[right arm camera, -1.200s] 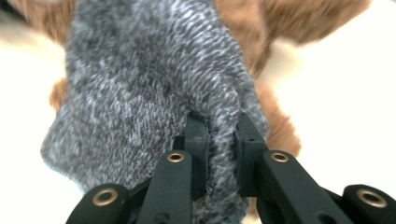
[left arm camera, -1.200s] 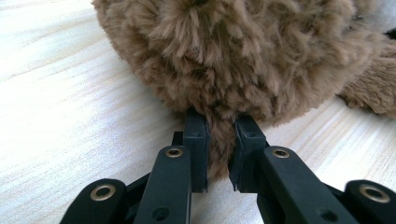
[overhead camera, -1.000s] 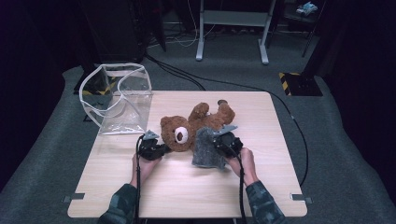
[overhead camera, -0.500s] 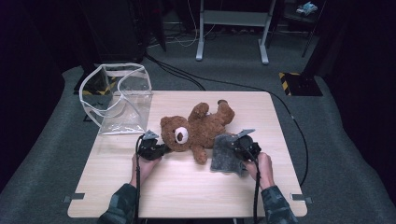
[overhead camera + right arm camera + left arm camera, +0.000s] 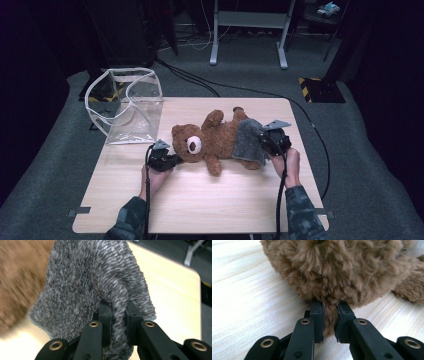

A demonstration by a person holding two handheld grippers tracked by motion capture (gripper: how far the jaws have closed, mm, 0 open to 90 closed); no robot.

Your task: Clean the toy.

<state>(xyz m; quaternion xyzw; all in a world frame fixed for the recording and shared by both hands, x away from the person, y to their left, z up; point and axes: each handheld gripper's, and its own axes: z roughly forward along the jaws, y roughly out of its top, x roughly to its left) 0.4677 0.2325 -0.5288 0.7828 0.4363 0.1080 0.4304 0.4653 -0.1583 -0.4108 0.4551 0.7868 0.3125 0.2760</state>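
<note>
The teddy bear (image 5: 215, 140) lies on its back near the middle of the surface (image 5: 200, 205), head toward the clear plastic bag (image 5: 127, 107) that stands at the far left corner. The left hand-held gripper (image 5: 167, 160) pinches a tuft of fur at the bear's head, its jaws pressed together on the pile (image 5: 329, 320). The right hand-held gripper (image 5: 270, 142) pinches a fold of the grey knitted cloth (image 5: 90, 290), which now drapes over the bear's lower body at the end away from the bag.

Handling: the bear appears light, soft and compressible; a grip on loose fur alone may slip or stretch, so a hold on an ear, limb or seam is judged firmer. The cloth is limp and will sag from any single pinch point; hold it at an edge or corner to keep it spread.

Change from the earlier frames: the cloth lay flat on the surface beside the bear, on the person's side; the right hand has since lifted it and carried it over the bear's legs. The left hand has kept its place at the head.
</note>
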